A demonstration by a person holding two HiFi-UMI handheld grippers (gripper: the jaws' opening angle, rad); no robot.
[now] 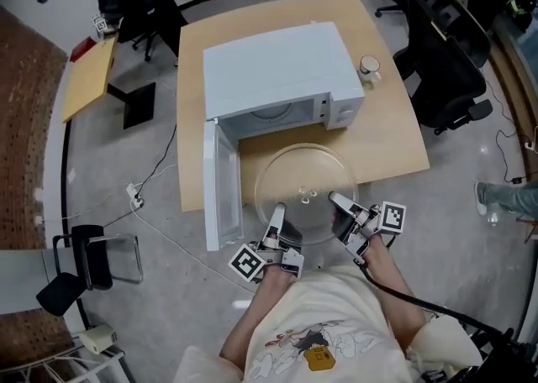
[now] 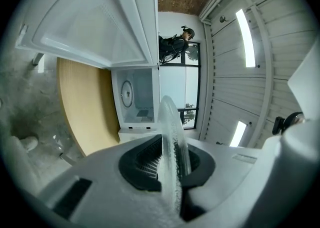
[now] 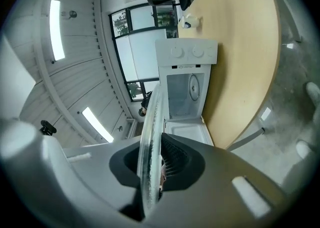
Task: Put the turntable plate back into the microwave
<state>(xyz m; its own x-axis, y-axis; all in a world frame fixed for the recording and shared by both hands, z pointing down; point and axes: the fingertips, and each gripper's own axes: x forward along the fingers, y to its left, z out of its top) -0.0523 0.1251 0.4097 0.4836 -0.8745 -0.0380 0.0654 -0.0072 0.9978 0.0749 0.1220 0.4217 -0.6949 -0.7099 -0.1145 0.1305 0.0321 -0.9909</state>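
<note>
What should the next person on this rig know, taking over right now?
Grippers: the left tool is shut on the near rim of the glass turntable plate; the right tool is shut on the same rim, further right.
Things: the plate is held roughly level in front of the microwave, over the table edge and outside the cavity. The door stands open.
Done: plate lifted, oven open.
Left: slide the plate into the cavity, seat it, release both tools.

Cream short-sleeved T-shirt [image 1: 336, 306], cartoon print [image 1: 304, 346] on front. Pale grey left gripper [image 1: 278, 209] and right gripper [image 1: 338, 201], black-and-white marker cube [image 1: 248, 262] on each; black cable [image 1: 420, 301] off right.
</note>
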